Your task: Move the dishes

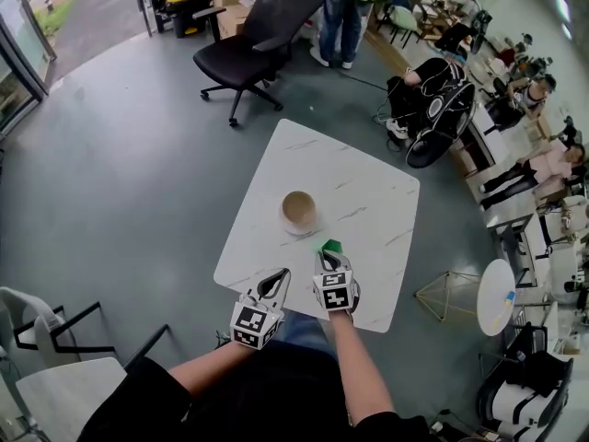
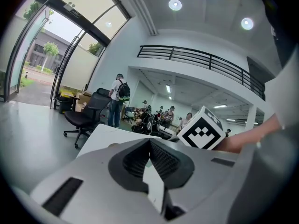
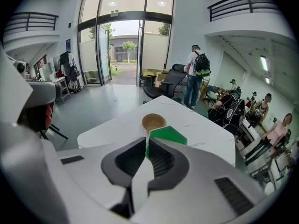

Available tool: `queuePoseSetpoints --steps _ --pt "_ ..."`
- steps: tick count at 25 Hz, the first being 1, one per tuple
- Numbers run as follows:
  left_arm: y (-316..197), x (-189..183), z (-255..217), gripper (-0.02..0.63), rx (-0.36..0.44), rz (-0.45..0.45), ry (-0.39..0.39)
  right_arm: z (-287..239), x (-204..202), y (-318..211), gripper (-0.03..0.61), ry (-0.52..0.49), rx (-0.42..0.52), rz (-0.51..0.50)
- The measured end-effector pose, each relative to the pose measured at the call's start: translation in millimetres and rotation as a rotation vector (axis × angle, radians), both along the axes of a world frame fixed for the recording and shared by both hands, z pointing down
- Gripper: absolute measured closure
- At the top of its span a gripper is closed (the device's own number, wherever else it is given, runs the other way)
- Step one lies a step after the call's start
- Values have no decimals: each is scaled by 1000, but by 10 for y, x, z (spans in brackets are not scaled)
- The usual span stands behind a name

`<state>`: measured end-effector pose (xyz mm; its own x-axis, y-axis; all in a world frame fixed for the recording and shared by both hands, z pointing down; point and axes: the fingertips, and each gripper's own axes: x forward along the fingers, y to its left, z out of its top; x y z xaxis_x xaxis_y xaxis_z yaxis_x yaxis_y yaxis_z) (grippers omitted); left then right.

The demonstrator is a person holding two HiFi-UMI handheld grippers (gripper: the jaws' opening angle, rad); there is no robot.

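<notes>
A brown bowl (image 1: 299,208) sits on a small white plate (image 1: 296,229) near the middle of the white marble table (image 1: 368,201). My right gripper (image 1: 329,252) hovers over the table's near side, shut on a flat green dish (image 1: 330,245) by its edge. In the right gripper view the green dish (image 3: 166,136) sticks out past the closed jaws, with the bowl (image 3: 153,121) just beyond it. My left gripper (image 1: 280,275) is beside it at the near edge, shut with nothing in it. In the left gripper view its jaws meet, left gripper (image 2: 149,142).
A black office chair (image 1: 253,40) stands beyond the table's far corner. A person (image 1: 342,12) stands behind it, and others sit at the right. A wire stand (image 1: 448,295) and a small round table (image 1: 497,296) are at the right, a white chair (image 1: 55,376) at the near left.
</notes>
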<state>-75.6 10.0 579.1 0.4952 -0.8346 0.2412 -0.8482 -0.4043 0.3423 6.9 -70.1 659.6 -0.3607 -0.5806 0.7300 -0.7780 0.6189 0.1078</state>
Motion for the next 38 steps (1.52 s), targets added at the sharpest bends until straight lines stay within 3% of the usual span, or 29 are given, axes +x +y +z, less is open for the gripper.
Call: queuePoseSetpoints --steps 6,11,15,22,28,33,38 --pt "72 204 120 597 -16 10 -16 254 461 9 543 -27 -78 69" --pt "-51 563 119 597 -19 21 -49 217 1064 -193 543 -33 -72 117" --pt "-246 834 138 597 -17 9 -66 265 1406 -331 543 43 -40 75" --pt "-578 1371 193 597 -36 -10 -71 520 2027 -659 543 63 -77 66" --pt "-783 1584 309 597 -79 -46 -74 803 2249 -869 542 105 -103 -18" --pt "-810 1769 270 597 -63 -47 -77 1134 2355 -904 541 158 -104 -106" --pt "-828 1828 297 597 -74 -47 -109 1242 2374 -923 541 119 -131 -97"
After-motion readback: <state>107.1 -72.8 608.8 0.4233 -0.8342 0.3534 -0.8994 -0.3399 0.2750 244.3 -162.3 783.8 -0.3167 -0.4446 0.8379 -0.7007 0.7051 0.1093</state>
